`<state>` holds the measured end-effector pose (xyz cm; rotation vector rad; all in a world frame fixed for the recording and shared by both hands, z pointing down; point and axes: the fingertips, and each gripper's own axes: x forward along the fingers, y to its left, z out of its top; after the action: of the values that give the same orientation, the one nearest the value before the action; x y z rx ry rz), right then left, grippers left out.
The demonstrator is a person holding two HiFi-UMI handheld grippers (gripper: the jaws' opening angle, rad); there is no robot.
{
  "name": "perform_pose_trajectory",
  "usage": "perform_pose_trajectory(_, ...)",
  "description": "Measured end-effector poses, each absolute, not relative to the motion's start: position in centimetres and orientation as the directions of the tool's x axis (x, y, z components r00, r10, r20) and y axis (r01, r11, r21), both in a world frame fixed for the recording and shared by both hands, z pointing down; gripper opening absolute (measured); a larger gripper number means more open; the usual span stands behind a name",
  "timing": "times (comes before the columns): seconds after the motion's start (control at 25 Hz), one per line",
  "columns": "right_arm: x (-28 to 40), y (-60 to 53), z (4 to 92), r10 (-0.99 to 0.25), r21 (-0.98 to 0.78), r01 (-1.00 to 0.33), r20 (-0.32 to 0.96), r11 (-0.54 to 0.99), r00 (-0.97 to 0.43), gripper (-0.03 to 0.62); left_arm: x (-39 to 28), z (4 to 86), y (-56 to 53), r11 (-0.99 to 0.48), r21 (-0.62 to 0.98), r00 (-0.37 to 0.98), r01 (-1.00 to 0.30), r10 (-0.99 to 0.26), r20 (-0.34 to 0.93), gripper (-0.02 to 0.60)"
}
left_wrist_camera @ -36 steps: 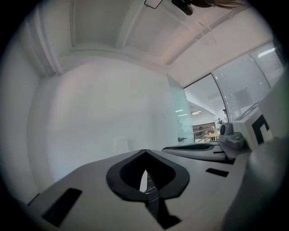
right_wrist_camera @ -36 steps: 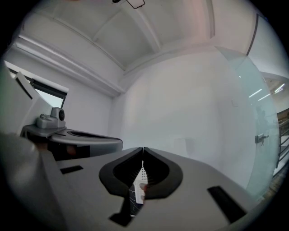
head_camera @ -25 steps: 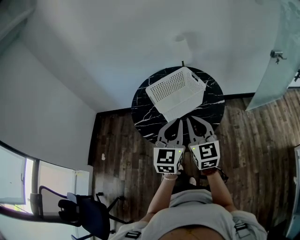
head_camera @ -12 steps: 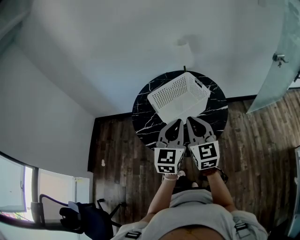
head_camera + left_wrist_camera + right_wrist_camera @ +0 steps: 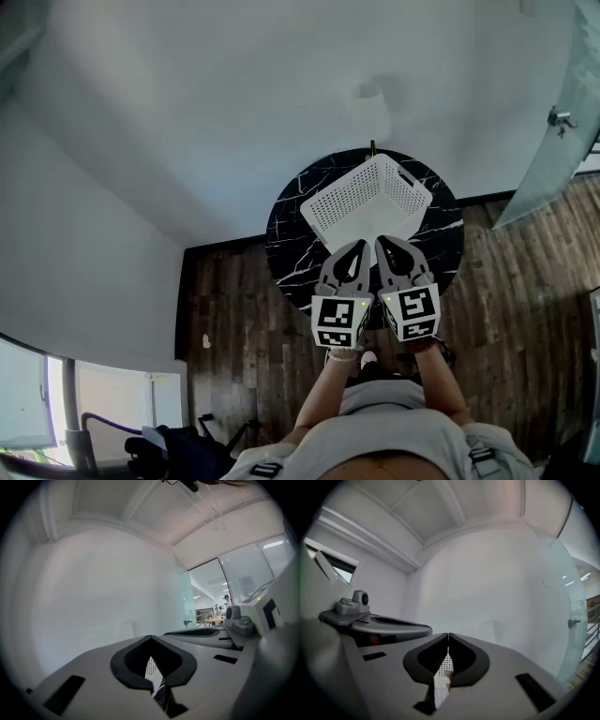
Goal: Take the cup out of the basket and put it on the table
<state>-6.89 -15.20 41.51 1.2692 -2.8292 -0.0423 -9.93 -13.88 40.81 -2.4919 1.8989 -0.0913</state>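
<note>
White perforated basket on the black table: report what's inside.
In the white perforated plastic basket, the head view shows only its own walls; no cup visible. Its near wall hides the bottom.

We see a round black table (image 5: 289, 251) on the wooden floor (image 5: 234, 319); a white basket (image 5: 366, 199) rests on the table's far half.

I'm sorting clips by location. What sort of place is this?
Probably an office: a glass door, an office chair on the wood-plank floor, and desks seen beyond glass.
</note>
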Motion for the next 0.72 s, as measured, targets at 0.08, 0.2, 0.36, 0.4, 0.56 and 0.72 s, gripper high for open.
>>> perform_pose_trajectory(0.08,-7.6,-15.8,41.7,-0.756,0.046,-0.755,0.029,0.654,-0.653,0.011,-10.6,41.0,-14.6,-0.283,-0.038,0.281,-0.958,-0.959,0.043,0.006)
perform_pose_trajectory(0.2,-8.6,-16.6,41.9,-0.770,0.056,-0.768,0.030,0.638,-0.638,0.011,-11.5,41.3,-15.3,-0.302,-0.035,0.300,-0.953,-0.953,0.045,0.006)
perform_pose_trajectory(0.36,-10.1,-17.2,42.2,-0.779,0.047,-0.778,0.033,0.627,-0.626,0.011,-12.7,41.8,-15.8,-0.325,-0.029,0.323,-0.945,-0.945,0.053,0.006)
perform_pose_trajectory(0.4,-10.5,-17.2,42.3,-0.780,0.046,-0.779,0.035,0.626,-0.625,0.011,-13.0,42.0,-15.9,-0.327,-0.027,0.325,-0.945,-0.944,0.057,0.006)
perform_pose_trajectory(0.56,-11.5,-17.4,42.5,-0.783,0.047,-0.782,0.040,0.622,-0.621,0.011,-14.1,42.3,-16.1,-0.333,-0.024,0.330,-0.943,-0.941,0.066,0.006)
perform_pose_trajectory(0.72,-11.8,-17.4,42.6,-0.791,0.048,-0.790,0.044,0.611,-0.610,0.011,-14.8,42.3,-16.1,-0.337,-0.023,0.335,-0.941,-0.940,0.058,0.006)
